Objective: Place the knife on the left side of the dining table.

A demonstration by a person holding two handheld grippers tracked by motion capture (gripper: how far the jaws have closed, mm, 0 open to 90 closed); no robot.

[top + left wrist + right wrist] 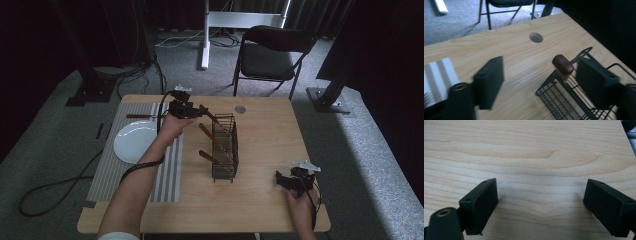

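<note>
The left tool (540,77) stands with its jaws apart around a brown wooden handle (562,65) that pokes up from the far end of a black wire rack (224,148); the handle sits close to the right-hand jaw, and whether the pad touches it cannot be told. Two more wooden handles (207,157) lean out of the rack's left side. The left forearm stretches from the near edge across a striped mat (167,177), beside a white plate (132,142). The right tool (541,206) rests open over bare wood at the counter (265,135)'s near right corner, well apart from the rack.
</note>
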